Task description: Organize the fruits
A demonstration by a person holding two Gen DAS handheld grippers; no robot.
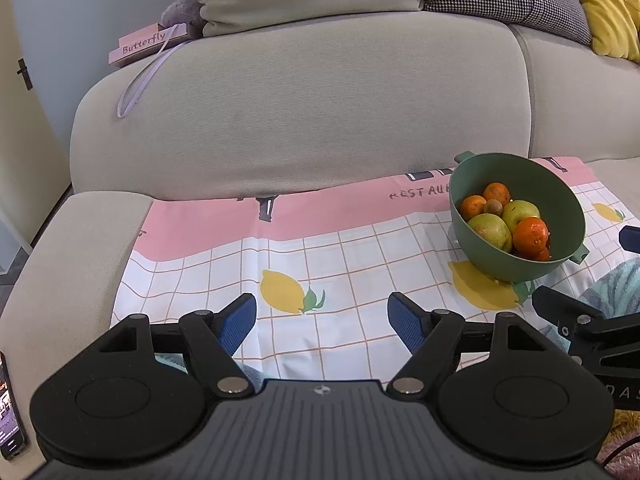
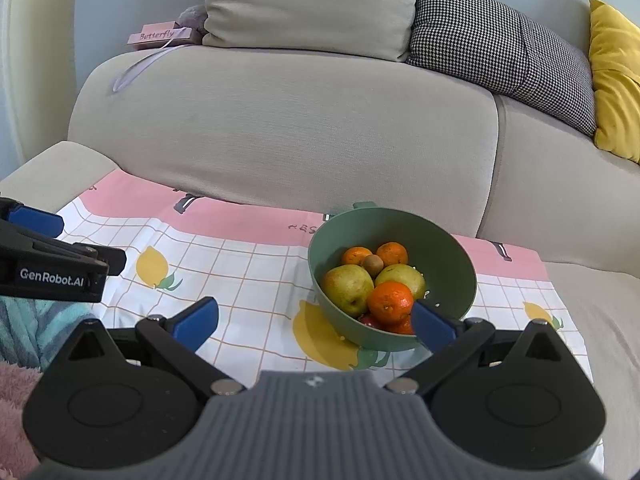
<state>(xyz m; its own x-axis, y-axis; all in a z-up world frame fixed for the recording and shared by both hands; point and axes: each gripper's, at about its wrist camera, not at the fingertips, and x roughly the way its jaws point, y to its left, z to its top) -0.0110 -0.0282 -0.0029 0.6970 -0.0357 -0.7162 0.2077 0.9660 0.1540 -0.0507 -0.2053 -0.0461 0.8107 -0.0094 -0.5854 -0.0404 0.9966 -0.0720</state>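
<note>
Two grippers: left gripper (image 1: 322,320) and right gripper (image 2: 314,322), both with jaws spread wide, nothing held.
Cloth: lemon-print cloth (image 1: 320,256) spread over the sofa seat (image 2: 600,320).
Bowl: green bowl (image 2: 452,256) on the cloth, just ahead of the right gripper, its right finger overlapping the near rim.
Fruits: oranges (image 2: 390,301), pears (image 2: 347,289), one kiwi (image 2: 372,263), all inside the bowl.
Behind: sofa backrest (image 1: 300,112), pink box (image 1: 148,45) on top.
</note>
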